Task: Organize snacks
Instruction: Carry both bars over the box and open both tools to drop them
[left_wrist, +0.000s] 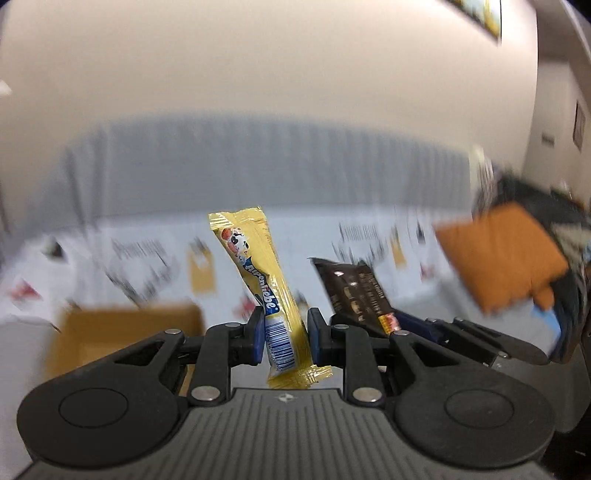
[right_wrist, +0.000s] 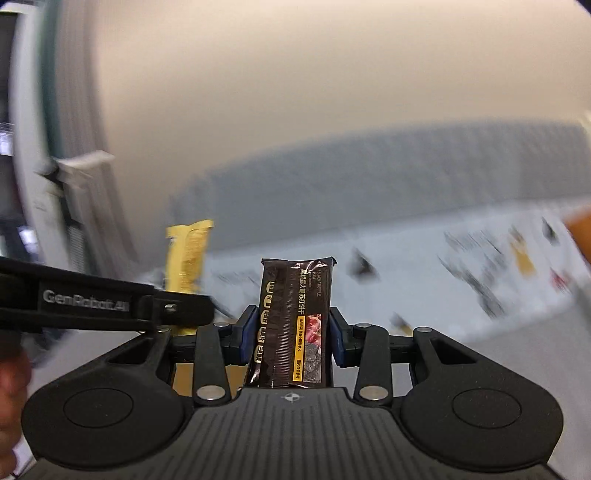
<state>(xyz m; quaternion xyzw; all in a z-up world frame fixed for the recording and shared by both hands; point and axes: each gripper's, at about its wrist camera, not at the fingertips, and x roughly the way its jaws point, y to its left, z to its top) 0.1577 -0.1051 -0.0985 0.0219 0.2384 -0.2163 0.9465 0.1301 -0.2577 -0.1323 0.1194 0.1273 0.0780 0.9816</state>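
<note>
My left gripper (left_wrist: 286, 338) is shut on a long yellow snack stick (left_wrist: 258, 273) with a cow picture and blue lettering; the stick stands upright between the blue pads. My right gripper (right_wrist: 291, 338) is shut on a dark brown cracker pack (right_wrist: 295, 314) with a yellow label strip, also upright. In the left wrist view the brown pack (left_wrist: 354, 291) and the right gripper (left_wrist: 417, 328) show just to the right. From the right wrist view the yellow stick (right_wrist: 186, 254) and the left gripper's black body (right_wrist: 92, 306) sit at the left.
A brown cardboard box (left_wrist: 125, 332) lies below at the left. An orange cushion (left_wrist: 502, 254) sits at the right. A white sheet with printed pictures (right_wrist: 443, 266) covers the table, blurred by motion. A grey ribbed panel (left_wrist: 258, 162) and a beige wall stand behind.
</note>
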